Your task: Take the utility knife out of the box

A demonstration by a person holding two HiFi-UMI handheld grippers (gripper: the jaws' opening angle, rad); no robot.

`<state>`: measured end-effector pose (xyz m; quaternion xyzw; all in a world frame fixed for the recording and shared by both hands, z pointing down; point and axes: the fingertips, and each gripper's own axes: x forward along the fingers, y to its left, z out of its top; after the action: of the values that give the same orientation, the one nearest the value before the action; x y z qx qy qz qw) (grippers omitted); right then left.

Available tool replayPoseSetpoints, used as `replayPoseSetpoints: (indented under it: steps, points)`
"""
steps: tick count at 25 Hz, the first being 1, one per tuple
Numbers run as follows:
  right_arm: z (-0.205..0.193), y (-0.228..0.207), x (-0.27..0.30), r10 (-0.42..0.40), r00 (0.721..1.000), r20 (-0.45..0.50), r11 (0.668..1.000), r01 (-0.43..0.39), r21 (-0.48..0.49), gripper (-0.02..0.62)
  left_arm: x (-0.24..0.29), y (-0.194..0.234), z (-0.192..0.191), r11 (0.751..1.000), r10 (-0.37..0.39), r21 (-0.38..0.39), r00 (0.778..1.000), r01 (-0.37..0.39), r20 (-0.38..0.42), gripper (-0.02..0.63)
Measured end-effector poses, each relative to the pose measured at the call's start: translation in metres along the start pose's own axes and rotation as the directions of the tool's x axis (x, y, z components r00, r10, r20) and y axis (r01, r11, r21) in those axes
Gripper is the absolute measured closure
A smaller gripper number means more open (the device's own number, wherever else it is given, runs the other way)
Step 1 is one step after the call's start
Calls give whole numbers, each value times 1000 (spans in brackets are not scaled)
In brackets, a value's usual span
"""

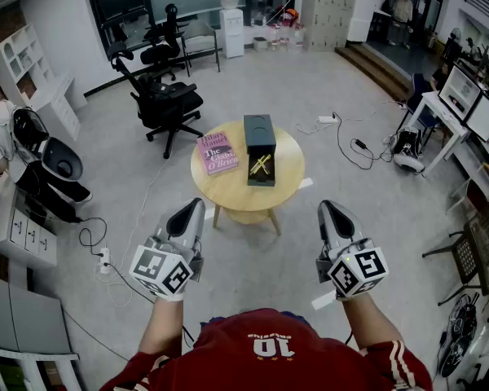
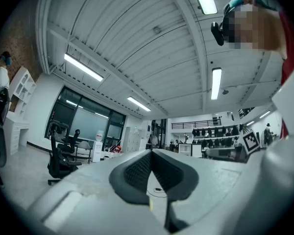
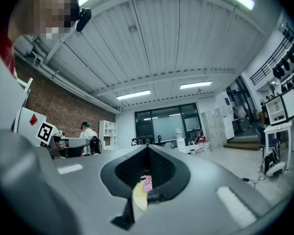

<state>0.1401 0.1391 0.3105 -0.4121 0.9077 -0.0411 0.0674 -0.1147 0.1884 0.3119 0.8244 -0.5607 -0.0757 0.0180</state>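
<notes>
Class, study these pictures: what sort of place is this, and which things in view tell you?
Most likely an open-plan office or lab workspace: black swivel chairs, monitors along the right side, and a water dispenser by the far wall.

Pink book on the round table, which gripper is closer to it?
Left. The left gripper hovers short of the table, almost in line with the pink book; the right gripper hovers off to the right, past the box.

You wear a dark red shirt [image 1: 228,358] with white numerals and a white-striped sleeve [image 1: 396,358]. Your left gripper [image 1: 194,204] and right gripper [image 1: 326,207] each have a grey shell, black ribbed fingers [image 3: 131,170] and a black-and-white marker cube [image 1: 160,269].
</notes>
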Motion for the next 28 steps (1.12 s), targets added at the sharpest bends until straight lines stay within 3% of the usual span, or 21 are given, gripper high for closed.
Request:
replayPoseSetpoints:
  steps: [28]
  points:
    - [6,22,-1,16,1000,3,1000,-16,-20,592,-6,2,0,999,-30,-28,999,31,15,603]
